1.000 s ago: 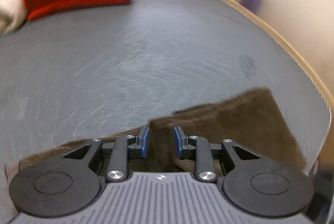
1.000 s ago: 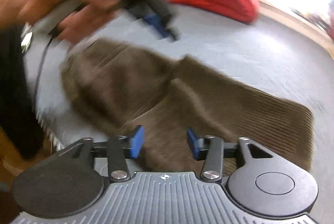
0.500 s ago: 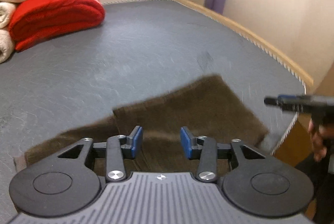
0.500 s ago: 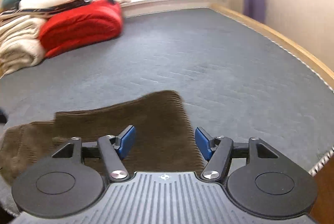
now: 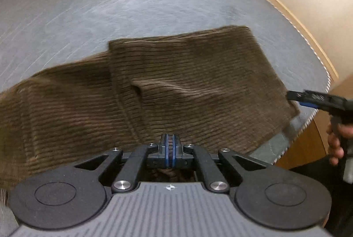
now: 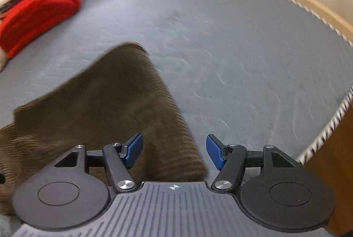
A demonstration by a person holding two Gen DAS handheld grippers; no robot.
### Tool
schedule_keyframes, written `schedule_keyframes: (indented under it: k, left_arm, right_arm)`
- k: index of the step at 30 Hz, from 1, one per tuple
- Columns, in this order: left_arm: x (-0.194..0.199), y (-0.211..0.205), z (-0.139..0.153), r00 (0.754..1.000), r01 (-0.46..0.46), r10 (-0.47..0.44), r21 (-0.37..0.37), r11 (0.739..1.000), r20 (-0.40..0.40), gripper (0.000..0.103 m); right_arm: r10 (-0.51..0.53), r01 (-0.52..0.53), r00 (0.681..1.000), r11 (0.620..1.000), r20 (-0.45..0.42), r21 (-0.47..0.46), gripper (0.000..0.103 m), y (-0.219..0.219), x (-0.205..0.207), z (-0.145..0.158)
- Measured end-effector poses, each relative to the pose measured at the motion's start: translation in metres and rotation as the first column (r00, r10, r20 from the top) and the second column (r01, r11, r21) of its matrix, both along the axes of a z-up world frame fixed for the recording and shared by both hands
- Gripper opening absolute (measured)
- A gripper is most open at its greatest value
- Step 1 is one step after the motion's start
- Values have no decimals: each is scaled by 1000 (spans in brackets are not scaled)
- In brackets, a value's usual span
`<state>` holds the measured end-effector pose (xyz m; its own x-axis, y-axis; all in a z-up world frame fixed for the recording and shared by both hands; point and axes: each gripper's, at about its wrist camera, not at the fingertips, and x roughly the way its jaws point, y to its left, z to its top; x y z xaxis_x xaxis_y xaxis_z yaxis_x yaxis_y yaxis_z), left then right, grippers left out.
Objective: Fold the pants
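Note:
Brown corduroy pants (image 5: 176, 82) lie folded on the grey mattress (image 5: 154, 5), one layer doubled over the other. My left gripper (image 5: 169, 144) is shut, its blue pads pressed together just above the pants' near edge; no cloth shows between them. In the right wrist view the pants (image 6: 99, 109) reach to the left, their right-hand edge running between my right gripper's (image 6: 174, 153) wide-open fingers, which hover above without touching. That gripper (image 5: 295, 98) also shows at the pants' right corner in the left wrist view, held by a hand (image 5: 335, 142).
A red folded blanket (image 6: 39, 16) and a stack of pale linens sit at the far left of the mattress (image 6: 242, 60). A wooden bed frame (image 5: 286, 7) runs along the right side by the wall. The mattress corner drops off near right.
The left gripper's jaws have closed fully and it has sunk closer over the pants. The right gripper rolled upright, opened wider and came down to the pants' right edge.

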<state>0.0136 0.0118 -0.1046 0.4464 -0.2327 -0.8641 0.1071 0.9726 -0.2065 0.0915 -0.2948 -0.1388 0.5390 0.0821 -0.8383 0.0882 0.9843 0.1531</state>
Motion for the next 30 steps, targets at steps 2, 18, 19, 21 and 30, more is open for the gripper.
schedule_keyframes:
  k: [2, 18, 19, 21, 30]
  left_arm:
    - [-2, -6, -2, 999, 38, -38, -7, 999, 0, 5]
    - [-10, -11, 11, 992, 20, -45, 199, 980, 120, 23]
    - [-10, -10, 16, 989, 6, -33, 180, 984, 146, 24]
    - [-10, -7, 29, 980, -30, 3, 131, 991, 201, 32]
    - [-12, -3, 70, 940, 4, 51, -161, 987, 337, 74]
  right_arm:
    - [-30, 31, 999, 999, -29, 21, 67, -7, 2, -6]
    - [-3, 13, 998, 987, -62, 160, 35, -5, 4, -14]
    - [0, 9, 999, 986, -53, 169, 30, -5, 2, -11]
    - [9, -5, 1000, 982, -20, 190, 26, -4, 0, -1]
    - [409, -408, 830, 909, 380, -88, 23, 83, -66, 85]
